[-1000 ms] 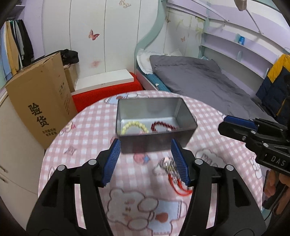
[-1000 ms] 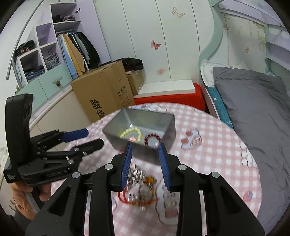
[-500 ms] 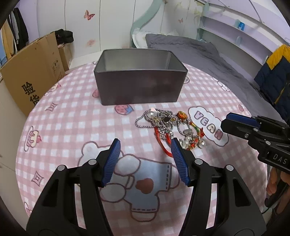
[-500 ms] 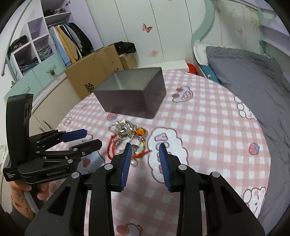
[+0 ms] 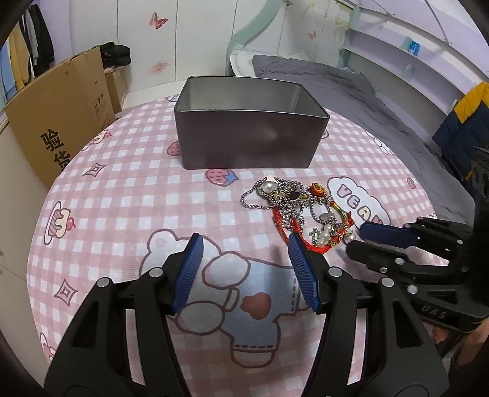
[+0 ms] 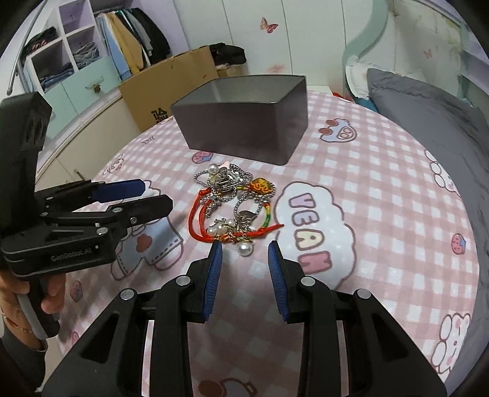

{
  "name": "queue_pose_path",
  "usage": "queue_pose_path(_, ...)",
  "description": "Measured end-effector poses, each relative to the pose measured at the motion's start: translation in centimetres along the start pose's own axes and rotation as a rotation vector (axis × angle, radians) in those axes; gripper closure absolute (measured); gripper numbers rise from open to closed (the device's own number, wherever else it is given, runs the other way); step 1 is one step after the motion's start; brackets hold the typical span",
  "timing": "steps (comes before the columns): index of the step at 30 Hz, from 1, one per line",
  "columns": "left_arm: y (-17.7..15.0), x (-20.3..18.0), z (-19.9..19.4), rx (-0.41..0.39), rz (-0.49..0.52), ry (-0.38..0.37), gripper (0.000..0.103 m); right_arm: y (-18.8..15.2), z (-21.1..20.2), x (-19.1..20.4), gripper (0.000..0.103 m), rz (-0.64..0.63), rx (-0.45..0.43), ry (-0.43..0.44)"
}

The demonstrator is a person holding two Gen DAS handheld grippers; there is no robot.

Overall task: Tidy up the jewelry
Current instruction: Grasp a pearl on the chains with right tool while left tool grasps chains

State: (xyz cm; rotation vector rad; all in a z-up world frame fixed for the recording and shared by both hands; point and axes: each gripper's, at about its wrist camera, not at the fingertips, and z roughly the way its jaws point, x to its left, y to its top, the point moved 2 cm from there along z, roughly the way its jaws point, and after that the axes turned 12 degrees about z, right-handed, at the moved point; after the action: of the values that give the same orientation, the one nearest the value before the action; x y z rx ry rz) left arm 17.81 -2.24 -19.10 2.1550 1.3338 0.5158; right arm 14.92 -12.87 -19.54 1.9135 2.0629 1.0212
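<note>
Two empty grippers hover: the right gripper (image 6: 244, 249), fingers narrowly parted, sits nearest the jewelry tangle (image 6: 233, 206) just ahead, left gripper (image 5: 244, 244) wider

Cardboard box (image 5: 61, 113) by the wall (black printed characters), grey bed (image 6: 428, 103), hanging clothes (image 6: 128, 52), butterfly stickers (image 5: 158, 22)
</note>
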Motion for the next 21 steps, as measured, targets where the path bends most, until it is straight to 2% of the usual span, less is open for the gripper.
queue_pose_path(2, 0.1, 0.0, -0.1, -0.002, 0.002, -0.003, 0.045, 0.1, 0.4, 0.3, 0.077, -0.026, 0.002, -0.015)
queue_pose_path(5, 0.2, -0.1, -0.3, -0.011, 0.006, -0.021, 0.045, 0.1, 0.7, 0.5, 0.093, -0.057, 0.001, -0.045)
queue_pose_path(16, 1.1, -3.6, 0.1, -0.035, 0.099, -0.097, 0.046, 1.4, -3.2, -1.9, 0.094, 0.013, -0.095, -0.039)
queue_pose_path(21, 1.7, -5.5, 0.7, -0.038, 0.159, -0.117, 0.059, 1.5, -3.3, -2.6, 0.094, 0.032, -0.096, -0.038)
